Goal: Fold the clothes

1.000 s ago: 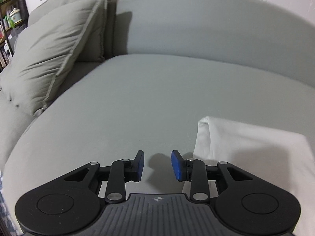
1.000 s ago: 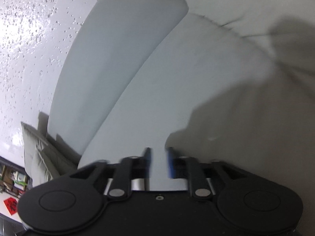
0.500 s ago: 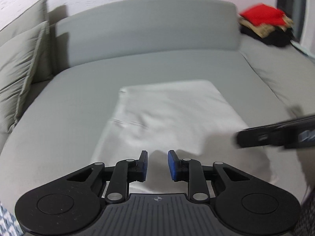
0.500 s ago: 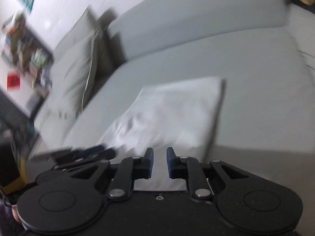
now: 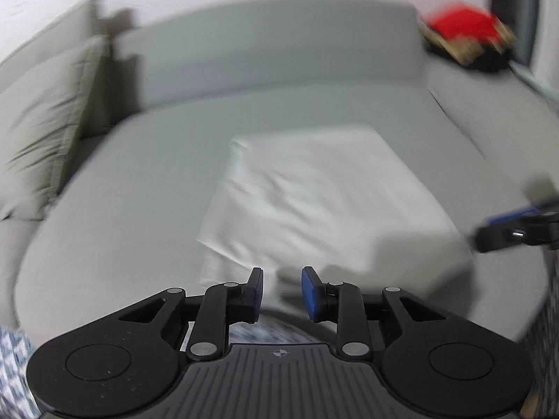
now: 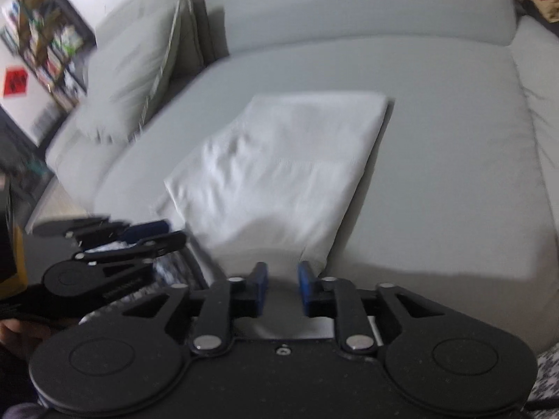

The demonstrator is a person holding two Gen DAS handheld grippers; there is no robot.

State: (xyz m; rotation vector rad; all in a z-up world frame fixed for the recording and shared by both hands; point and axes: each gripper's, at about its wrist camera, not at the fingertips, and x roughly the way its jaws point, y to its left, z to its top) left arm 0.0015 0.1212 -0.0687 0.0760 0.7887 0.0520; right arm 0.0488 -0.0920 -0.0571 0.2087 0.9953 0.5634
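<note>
Hovering at the sofa seat's (image 5: 139, 188) near edge, both empty grippers, left (image 5: 281, 288) and right (image 6: 282, 284), are being opened over the folded white garment (image 6: 279, 171), apparently for another fold.

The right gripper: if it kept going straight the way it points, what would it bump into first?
Probably the near edge of the folded white cloth on the grey sofa; the right gripper holds nothing, jaws opening.

folded cloth (image 6: 286, 160) on sofa seat (image 6: 436, 132), cushion (image 6: 132, 80) left (against armrest)
</note>
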